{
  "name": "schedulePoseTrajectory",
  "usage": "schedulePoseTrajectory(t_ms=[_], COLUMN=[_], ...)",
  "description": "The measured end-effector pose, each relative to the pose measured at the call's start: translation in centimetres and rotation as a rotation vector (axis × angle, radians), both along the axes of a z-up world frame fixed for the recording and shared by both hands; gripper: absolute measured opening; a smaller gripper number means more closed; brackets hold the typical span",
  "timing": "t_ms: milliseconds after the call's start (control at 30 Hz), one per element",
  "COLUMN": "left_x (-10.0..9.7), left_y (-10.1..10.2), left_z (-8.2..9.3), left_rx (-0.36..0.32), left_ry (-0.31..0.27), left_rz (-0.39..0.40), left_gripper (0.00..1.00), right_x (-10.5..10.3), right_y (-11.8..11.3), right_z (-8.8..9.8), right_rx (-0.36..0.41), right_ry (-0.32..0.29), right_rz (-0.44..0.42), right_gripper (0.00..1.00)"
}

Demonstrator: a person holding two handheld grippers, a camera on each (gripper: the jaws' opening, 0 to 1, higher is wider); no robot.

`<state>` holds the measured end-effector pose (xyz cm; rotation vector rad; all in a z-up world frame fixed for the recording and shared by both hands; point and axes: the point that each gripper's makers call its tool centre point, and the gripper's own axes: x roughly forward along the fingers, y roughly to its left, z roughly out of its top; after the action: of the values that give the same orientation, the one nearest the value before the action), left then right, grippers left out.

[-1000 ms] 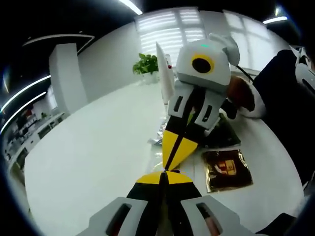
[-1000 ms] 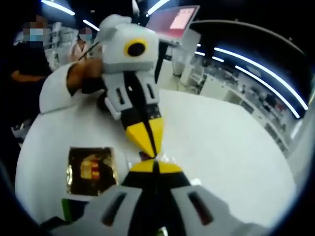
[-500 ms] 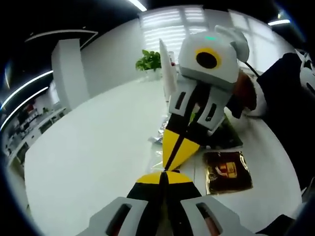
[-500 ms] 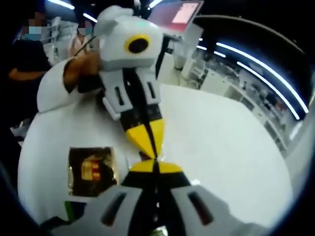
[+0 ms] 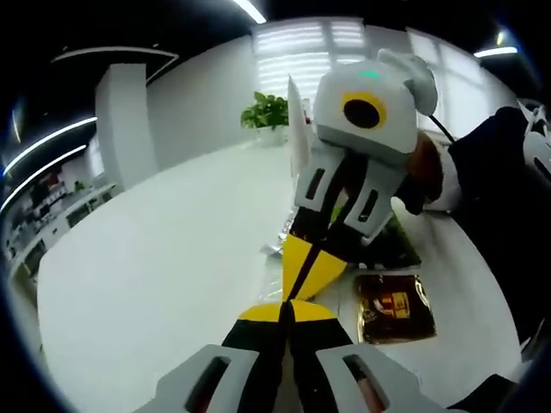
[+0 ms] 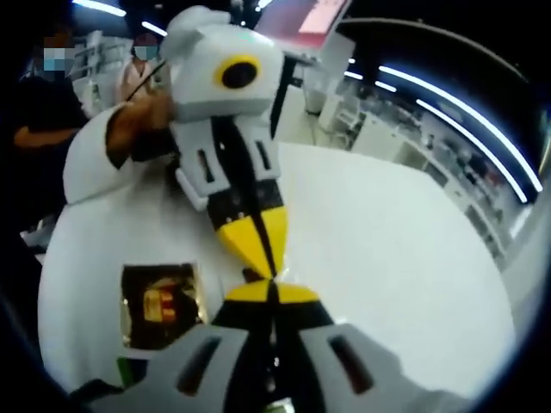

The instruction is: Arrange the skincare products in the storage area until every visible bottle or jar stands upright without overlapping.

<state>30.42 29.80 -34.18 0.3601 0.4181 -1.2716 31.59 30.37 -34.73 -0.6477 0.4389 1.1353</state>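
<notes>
Claws meet tip to tip, left claw (image 5: 288,303) and right claw (image 6: 274,282) both pinched narrow, beside the brown packet (image 5: 394,307) on the white table (image 5: 155,275).

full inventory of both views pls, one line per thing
table: 1, white, under everything.
foil packet: 1, dark brown with gold edge and red-yellow print, flat on the table beside the gripper tips; also in the right gripper view.
dark green item: 1, on the table behind the packet, mostly hidden, cannot tell what it is.
crinkled silvery wrapper: 1, on the table behind the right gripper.
potted plant: 1, green, far table edge by the window.
laptop: 1, pinkish screen, top of the right gripper view.
bystanders: 2, far left background.
left hand-held gripper: yellow-black tips, jaws together, tip to tip with the other.
right hand-held gripper: same colours, jaws together.
person's hand: holding the left gripper.
</notes>
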Motion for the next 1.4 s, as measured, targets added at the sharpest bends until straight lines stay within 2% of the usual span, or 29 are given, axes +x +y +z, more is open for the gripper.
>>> schedulePoseTrajectory(t_ms=[67, 133, 333, 400, 533, 633, 667, 800, 833, 900, 967, 1067, 1200, 1300, 1367, 1400], left_x=[-0.2, -0.1, -0.2, -0.5, -0.5, -0.4, -0.1, -1.8, -2.1, -2.4, -2.0, -1.1, -0.5, -0.6, -0.7, -0.7], left_y=[-0.2, -0.2, -0.3, -0.5, -0.4, -0.3, -0.4, -2.1, -2.4, -2.9, -2.8, -2.1, -1.3, -0.7, -0.4, -0.2], left_z=[0.4, 0.4, 0.7, 1.0, 1.7, 1.9, 2.2, 3.8, 4.0, 4.4, 4.4, 4.3, 4.8, 6.0, 7.0, 7.4], left_rx=[-0.026, -0.028, -0.049, -0.074, -0.117, -0.111, -0.111, -0.173, -0.172, -0.186, -0.2, -0.206, -0.217, -0.252, -0.287, -0.304], left_ry=[0.01, 0.005, 0.009, 0.028, 0.07, 0.086, 0.048, 0.068, 0.07, 0.064, 0.09, 0.112, 0.099, 0.085, 0.06, 0.04], left_rz=[-0.006, -0.001, 0.003, -0.007, 0.017, 0.05, 0.063, 0.085, 0.095, 0.119, 0.14, 0.169, 0.216, 0.25, 0.271, 0.282], left_gripper=[0.0, 0.0, 0.0, 0.0, 0.0, 0.0, 0.0, 0.0, 0.0, 0.0, 0.0, 0.0, 0.0, 0.0, 0.0, 0.0], right_x=[0.2, 0.5, 0.2, 0.4, 0.1, -0.9, -1.1, -1.9, -1.4, -1.7, -2.7, -3.2, -3.7, -4.1, -4.9, -5.1], right_y=[-0.1, -0.3, -0.7, -0.8, -1.0, -1.0, -1.1, -1.6, -1.9, -2.3, -2.8, -3.6, -4.8, -5.7, -6.0, -6.2], right_z=[0.1, 0.7, 1.8, 2.3, 3.1, 3.7, 4.0, 6.0, 6.6, 6.9, 7.3, 7.8, 9.5, 10.9, 11.7, 12.2], right_rx=[0.0, 0.006, 0.023, 0.037, 0.066, 0.093, 0.1, 0.157, 0.156, 0.146, 0.156, 0.156, 0.193, 0.233, 0.248, 0.251], right_ry=[-0.003, -0.031, -0.036, -0.044, -0.024, -0.017, -0.022, -0.072, -0.073, -0.066, -0.077, -0.083, -0.12, -0.153, -0.192, -0.234], right_rz=[-0.007, -0.019, -0.02, -0.028, -0.046, -0.051, -0.053, -0.078, -0.085, -0.088, -0.102, -0.122, -0.158, -0.174, -0.169, -0.153], right_gripper=[0.0, 0.0, 0.0, 0.0, 0.0, 0.0, 0.0, 0.0, 0.0, 0.0, 0.0, 0.0, 0.0, 0.0, 0.0, 0.0])
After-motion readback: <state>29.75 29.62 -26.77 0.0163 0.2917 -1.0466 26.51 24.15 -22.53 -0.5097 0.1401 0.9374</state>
